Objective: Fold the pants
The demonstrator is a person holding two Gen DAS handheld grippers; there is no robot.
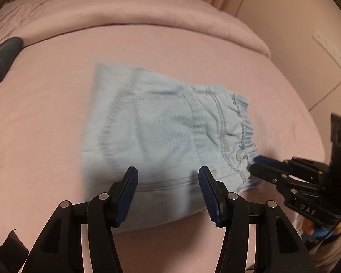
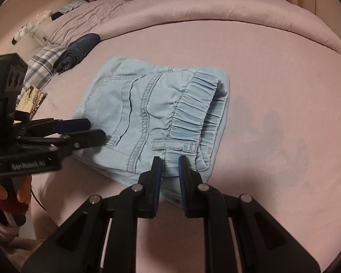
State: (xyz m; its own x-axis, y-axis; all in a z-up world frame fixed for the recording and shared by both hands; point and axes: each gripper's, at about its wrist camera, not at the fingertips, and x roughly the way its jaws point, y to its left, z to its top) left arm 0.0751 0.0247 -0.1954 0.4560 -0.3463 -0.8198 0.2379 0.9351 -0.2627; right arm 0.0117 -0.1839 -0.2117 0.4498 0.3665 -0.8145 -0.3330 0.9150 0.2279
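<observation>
Because the pink bed sheet (image 2: 284,72) fills both views, the light blue pants (image 2: 152,113) stand out at its middle, already folded into a compact, roughly square bundle with the elastic waistband (image 2: 197,113) uppermost at one side. The folding looks nearly done, so the step in hand seems to be a last tidy or the letting go. A rolled dark garment (image 2: 79,50) lies well apart near the bedding's edge. The left gripper (image 1: 168,177) hovers over the bundle's near edge with its jaws half apart and nothing between them. The right gripper (image 2: 170,166), jaws narrow, sits at the waistband corner; no cloth looks pinched. Next, a smoothing press or a clean withdrawal seems called for, without dragging the layers.
</observation>
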